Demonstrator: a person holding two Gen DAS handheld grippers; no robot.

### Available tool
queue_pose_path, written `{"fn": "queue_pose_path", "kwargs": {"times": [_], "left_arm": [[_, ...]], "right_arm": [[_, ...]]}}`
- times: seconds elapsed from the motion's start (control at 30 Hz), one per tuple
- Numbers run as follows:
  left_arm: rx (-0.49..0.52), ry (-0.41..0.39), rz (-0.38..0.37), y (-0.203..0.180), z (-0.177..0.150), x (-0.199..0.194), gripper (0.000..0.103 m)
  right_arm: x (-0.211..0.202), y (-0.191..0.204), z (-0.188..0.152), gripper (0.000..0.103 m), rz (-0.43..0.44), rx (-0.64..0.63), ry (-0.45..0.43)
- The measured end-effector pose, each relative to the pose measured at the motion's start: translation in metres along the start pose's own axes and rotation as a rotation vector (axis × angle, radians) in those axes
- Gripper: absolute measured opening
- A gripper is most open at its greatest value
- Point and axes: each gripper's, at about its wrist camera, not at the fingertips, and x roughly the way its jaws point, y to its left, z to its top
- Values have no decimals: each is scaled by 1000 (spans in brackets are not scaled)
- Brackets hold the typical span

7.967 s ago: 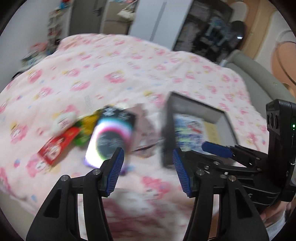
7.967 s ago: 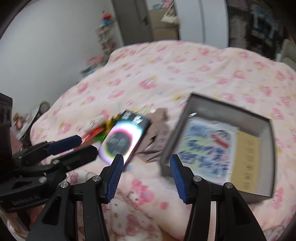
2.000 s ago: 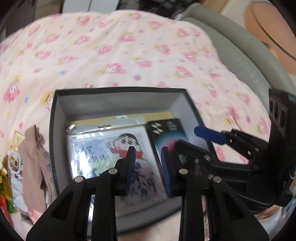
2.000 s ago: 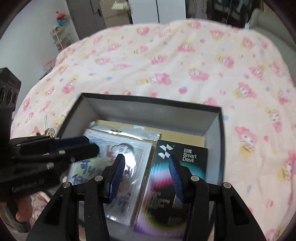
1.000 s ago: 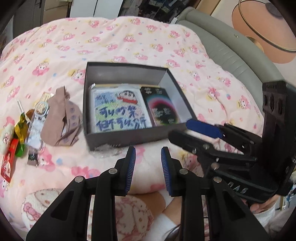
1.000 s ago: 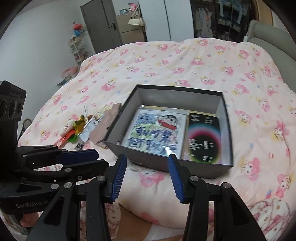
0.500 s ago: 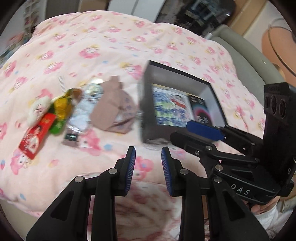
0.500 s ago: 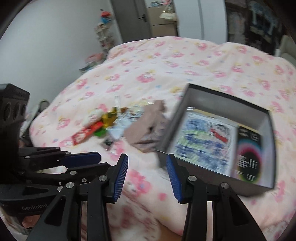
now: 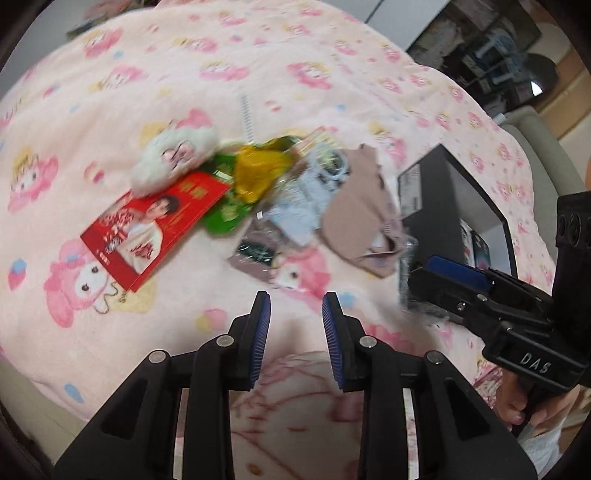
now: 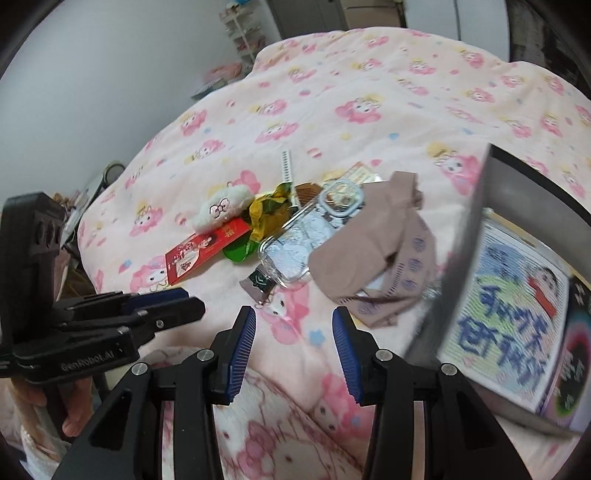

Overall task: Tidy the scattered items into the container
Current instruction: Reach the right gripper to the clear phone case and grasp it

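Scattered items lie in a heap on the pink bedspread: a red card [image 9: 155,225] [image 10: 205,247], a white plush [image 9: 173,158] [image 10: 221,210], yellow-green wrappers [image 9: 258,173] [image 10: 267,214], a clear phone case [image 10: 314,236], a small dark sachet [image 10: 260,282] and a beige cloth [image 9: 360,218] [image 10: 384,269]. The dark box [image 9: 443,192] [image 10: 461,258] stands to their right, holding a cartoon packet [image 10: 506,314] and a black carton [image 10: 574,369]. My left gripper [image 9: 295,314] hovers open and empty over bare bedspread, nearer than the heap. My right gripper [image 10: 293,325] is open and empty just short of the beige cloth.
The bed's near edge runs below both grippers. A comb [image 10: 286,166] lies behind the heap. A grey wall and shelves [image 10: 251,33] stand at the far left, a dark shelf unit [image 9: 498,66] and a grey headboard [image 9: 535,147] at the right.
Both grippers swung left and down from the box toward the heap, which now sits ahead of them. The box slid to the right edge of both views. The right jaws narrowed slightly.
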Motion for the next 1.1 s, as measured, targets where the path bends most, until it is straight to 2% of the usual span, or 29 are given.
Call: {"fn": "queue_pose_path", "kwargs": {"times": [0.07,0.13,0.23,0.3,0.37,0.47,0.63,0.7,0.83,0.9,0.97,1.03,1.1], "left_arm": [[-30,15,-19,12,4,8,29],[-37,27,-19,19,12,18,29],[20,79,-5,17,23,33,29],[37,75,-5,14,33,40,29],[32,82,-30,15,45,51,37],[21,99,0,19,63,73,38],[24,154,-32,23,81,101,39],[12,158,-46,23,85,107,42],[4,172,-54,22,85,120,48],[15,154,-53,20,81,118,43],[20,142,-55,20,79,111,29],[-5,133,-108,24,75,101,23],[2,114,-109,24,69,87,21]], "right_arm": [[15,-2,6,40,23,16,28],[32,-4,8,40,8,20,58],[51,-7,7,40,42,38,107],[65,-11,6,40,78,60,142],[75,-15,6,40,85,84,166],[87,-23,12,40,73,107,179],[104,-40,15,40,85,208,207],[112,-46,14,40,116,250,227],[118,-54,17,40,125,295,220],[121,-54,21,40,125,297,213],[124,-52,24,40,123,285,209],[125,-49,28,43,138,279,194],[122,-44,28,43,124,260,185]]}}
